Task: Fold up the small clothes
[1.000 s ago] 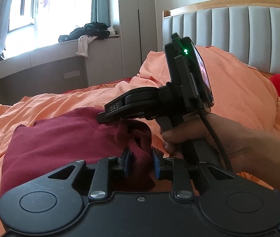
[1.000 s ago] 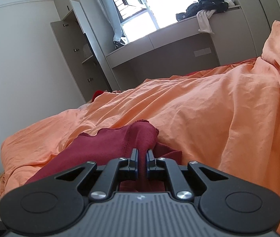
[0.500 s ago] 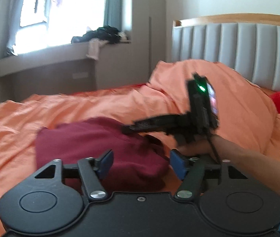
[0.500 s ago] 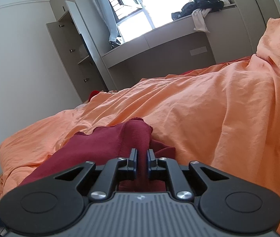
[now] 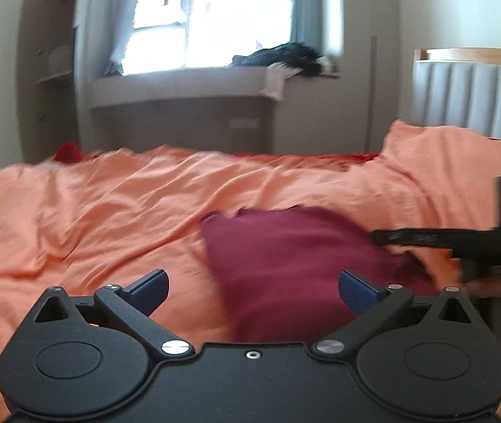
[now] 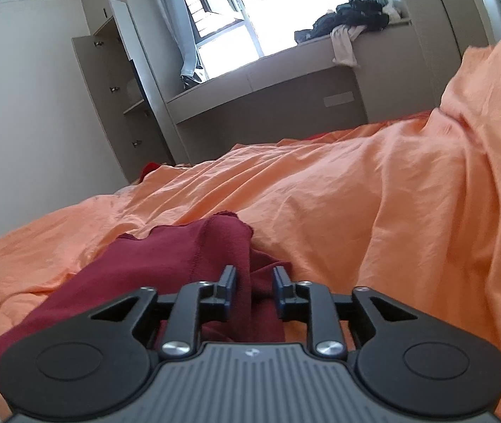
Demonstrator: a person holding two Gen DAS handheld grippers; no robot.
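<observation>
**Both grippers let go of the maroon garment**

Since a second ago my left gripper [image 5: 252,287] has pulled back and swung away from the folded dark maroon cotton garment [image 5: 296,264]; its jaws have just been opening and now stand spread wide, with nothing pressed between the blue pads [image 5: 151,282]. Only the near left corner of the cloth lies in the gap between them. That view is smeared by motion, so I would say the garment lies flat in a rough rectangle, though I cannot vouch for its edges.

My right gripper [image 6: 252,287] has hardly shifted. Its jaws have just been opening too: a raised fold of the maroon cloth stands between the fingers, against the left pad as far as I can see, with a clear gap to the right one, so it is no longer pinched.

From the left view, the right gripper [image 5: 384,237] reaches over the garment's far right edge. The garment rests on the rumpled orange duvet [image 6: 356,190], towards its near side. Behind are a grey window bench [image 6: 268,81] with dark heaped clothes [image 6: 352,14] and a padded grey headboard [image 5: 469,102].
</observation>
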